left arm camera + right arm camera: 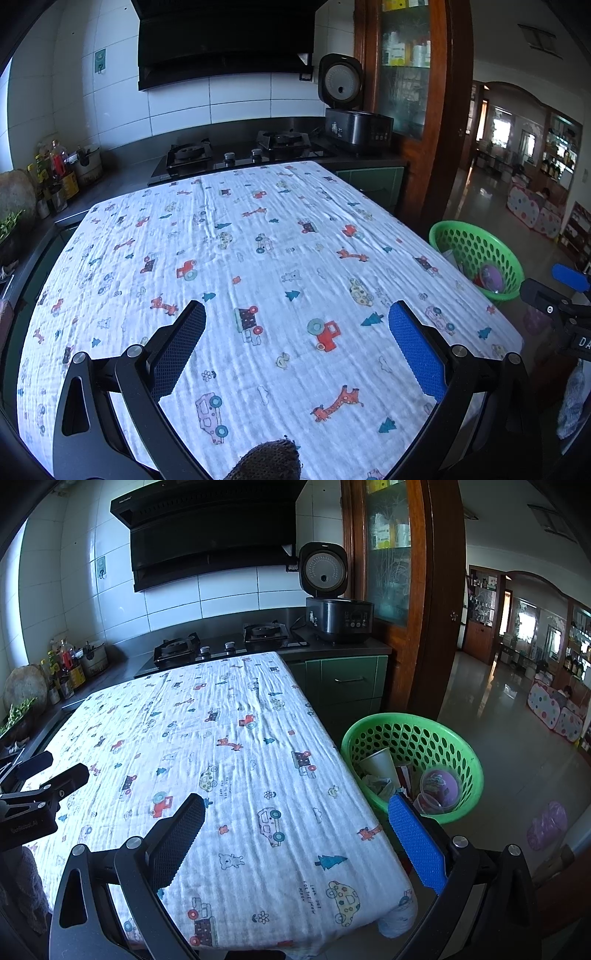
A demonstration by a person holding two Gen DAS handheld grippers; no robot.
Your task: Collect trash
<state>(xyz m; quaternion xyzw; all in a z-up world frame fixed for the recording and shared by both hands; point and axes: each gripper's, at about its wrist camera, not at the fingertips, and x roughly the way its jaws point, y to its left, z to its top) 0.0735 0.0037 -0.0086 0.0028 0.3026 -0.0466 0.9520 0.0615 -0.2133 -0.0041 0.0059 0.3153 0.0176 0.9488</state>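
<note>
Left gripper [297,321] hovering over patterned white cloth-covered table [258,229], jaws spread wide, gripping nothing. Right gripper [295,812] likewise. Trash sitting inside green perforated plastic basket [439,734] beside table: grey paper cup [378,764], purple-lidded clear container [439,786].

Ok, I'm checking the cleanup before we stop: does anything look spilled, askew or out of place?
One thing: a purple plastic wrapper or bag lies on the floor just outside the green basket, while the paper cup and other trash sit inside it. The rice cooker lid stands open. The tablecloth looks bare and unspilled.
</note>
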